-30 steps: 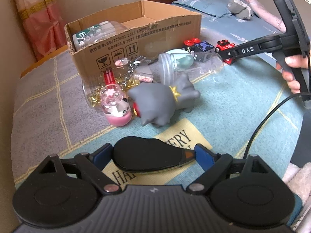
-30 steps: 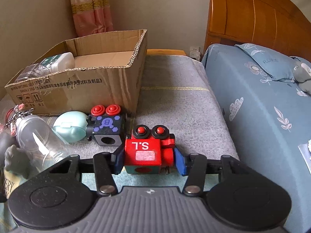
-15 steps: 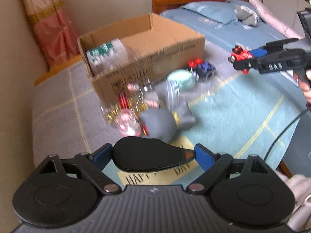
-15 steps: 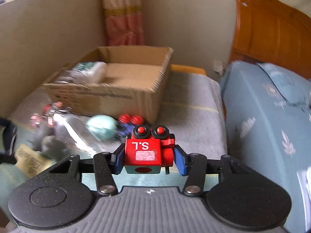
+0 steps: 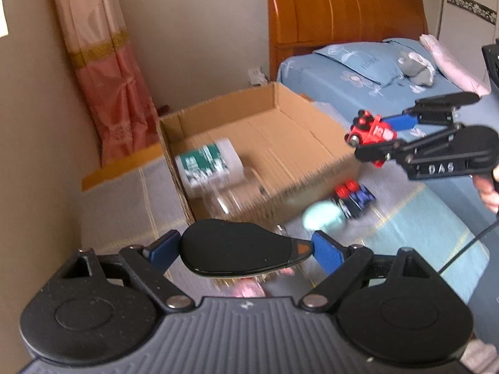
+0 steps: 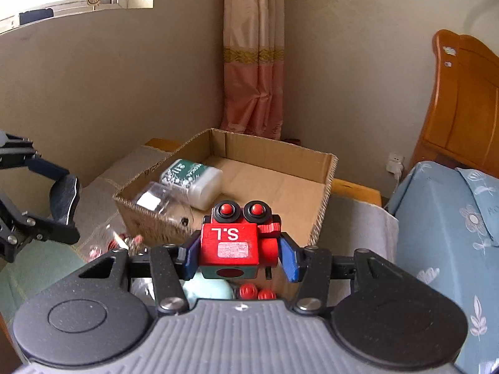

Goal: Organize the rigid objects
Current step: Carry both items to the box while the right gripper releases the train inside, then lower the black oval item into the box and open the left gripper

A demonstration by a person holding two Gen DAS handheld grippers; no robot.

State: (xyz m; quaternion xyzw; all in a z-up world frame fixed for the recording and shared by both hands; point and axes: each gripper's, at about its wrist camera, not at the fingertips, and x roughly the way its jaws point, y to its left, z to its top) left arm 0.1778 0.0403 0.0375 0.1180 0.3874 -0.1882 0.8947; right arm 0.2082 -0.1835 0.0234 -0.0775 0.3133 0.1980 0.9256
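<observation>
My left gripper (image 5: 244, 249) is shut on a flat black oval object (image 5: 230, 249) and holds it in the air before the open cardboard box (image 5: 265, 143). My right gripper (image 6: 238, 254) is shut on a red toy robot (image 6: 230, 243) marked "S.L" and holds it above the box's near corner (image 6: 324, 212). The robot (image 5: 371, 134) and right gripper (image 5: 386, 137) also show in the left wrist view, at the box's right side. A green-labelled white bottle (image 6: 195, 180) and clear containers (image 6: 156, 198) lie inside the box.
A black and blue toy robot (image 5: 355, 198) and a pale green egg-shaped case (image 5: 322, 215) lie on the blanket by the box. A pink curtain (image 6: 254, 71) hangs behind. A bed with blue sheets (image 5: 358, 74) and a wooden headboard (image 5: 340, 9) is at the right.
Both grippers have risen and moved toward the box with their objects. The views now look down into the box, and the grey toy has dropped out of sight.
</observation>
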